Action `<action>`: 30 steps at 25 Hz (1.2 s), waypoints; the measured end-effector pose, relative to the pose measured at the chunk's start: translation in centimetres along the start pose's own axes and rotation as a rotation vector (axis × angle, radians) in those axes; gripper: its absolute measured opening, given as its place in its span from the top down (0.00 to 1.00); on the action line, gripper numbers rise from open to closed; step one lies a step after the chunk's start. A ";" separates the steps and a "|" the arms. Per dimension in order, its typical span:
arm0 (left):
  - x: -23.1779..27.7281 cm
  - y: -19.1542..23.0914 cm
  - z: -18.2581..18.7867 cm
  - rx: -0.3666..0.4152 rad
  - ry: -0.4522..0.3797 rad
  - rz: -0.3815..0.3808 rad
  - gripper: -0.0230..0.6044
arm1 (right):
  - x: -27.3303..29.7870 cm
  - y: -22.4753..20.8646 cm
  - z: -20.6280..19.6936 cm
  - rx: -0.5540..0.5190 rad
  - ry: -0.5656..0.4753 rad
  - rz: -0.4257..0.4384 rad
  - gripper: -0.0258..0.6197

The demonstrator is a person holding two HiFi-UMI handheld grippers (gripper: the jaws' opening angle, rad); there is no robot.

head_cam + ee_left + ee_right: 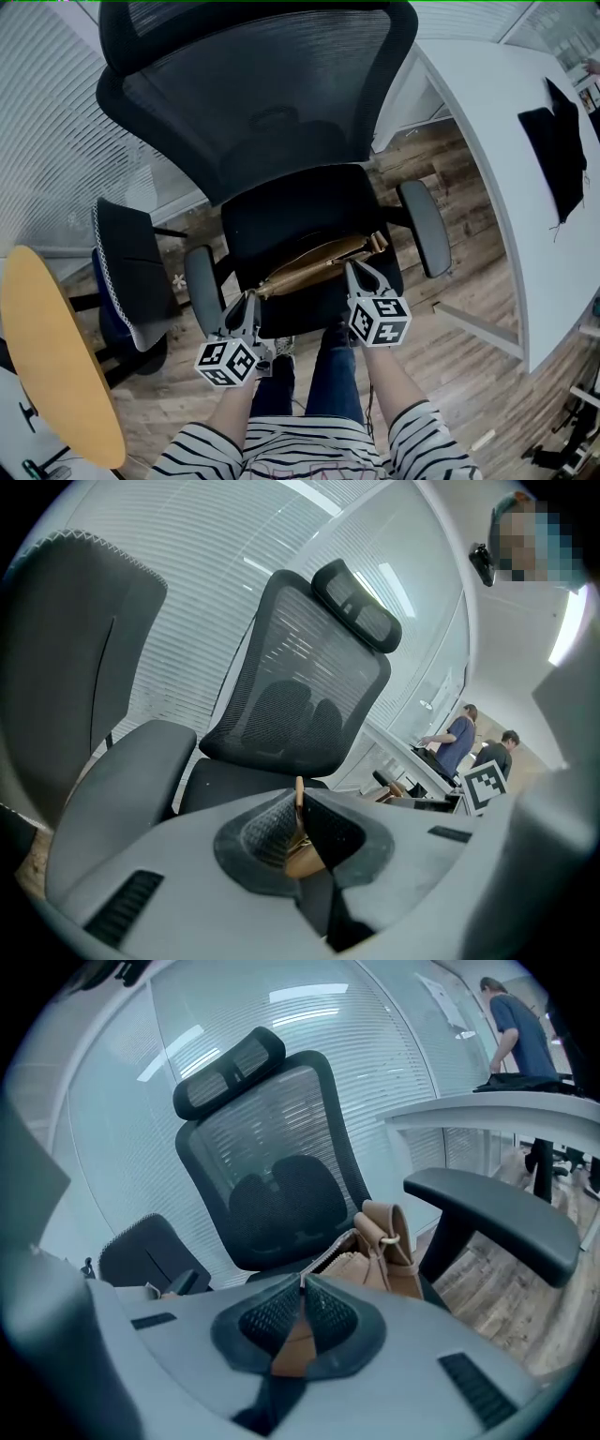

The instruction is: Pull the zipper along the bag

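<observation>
The tan bag [319, 262] lies on the seat of the black office chair [300, 211]. In the head view its long side runs from about 8 o'clock to 2 o'clock.

The left gripper [249, 300] is at the bag's 8 o'clock end. In the left gripper view this gripper [300, 822] has its jaws clenched on a thin tan edge of the bag [302, 855], which stands upright between the pads.

The right gripper [356, 272] is on the bag's top edge, near the 2 o'clock end. In the right gripper view this gripper [302, 1288] has its jaws closed tight on a tan tab at the zipper [330, 1252]. From there the zipper line runs up towards 1 o'clock, to the bag's [375, 1255] folded strap and ring.

One grey armrest [427, 225] is at 3 o'clock of the seat and the other [202, 286] at 8 o'clock. A white desk [478, 122] fills the 2 o'clock part of the head view. A round yellow table [47, 356] is at 8 o'clock, and a second dark chair [127, 262] stands between that table and the office chair. The floor [469, 375] is wood plank.
</observation>
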State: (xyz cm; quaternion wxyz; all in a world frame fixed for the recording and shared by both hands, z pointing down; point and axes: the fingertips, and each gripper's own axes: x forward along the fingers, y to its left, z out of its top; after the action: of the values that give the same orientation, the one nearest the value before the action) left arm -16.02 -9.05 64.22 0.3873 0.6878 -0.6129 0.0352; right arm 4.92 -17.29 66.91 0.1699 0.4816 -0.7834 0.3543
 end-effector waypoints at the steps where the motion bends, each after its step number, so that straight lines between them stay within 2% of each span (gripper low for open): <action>1: 0.0 0.0 -0.1 0.000 0.000 0.001 0.89 | -0.1 -0.3 0.1 -0.005 -0.002 -0.005 0.90; 30: -0.3 -0.2 -0.2 0.021 0.020 0.014 0.89 | -3.1 -4.7 3.8 -0.073 -0.064 -0.124 0.90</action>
State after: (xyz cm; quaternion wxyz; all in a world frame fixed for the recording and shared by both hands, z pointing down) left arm -15.80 -8.71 64.15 0.3860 0.6872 -0.6134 0.0510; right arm 10.85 -19.38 64.26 0.1835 0.5337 -0.7695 0.2989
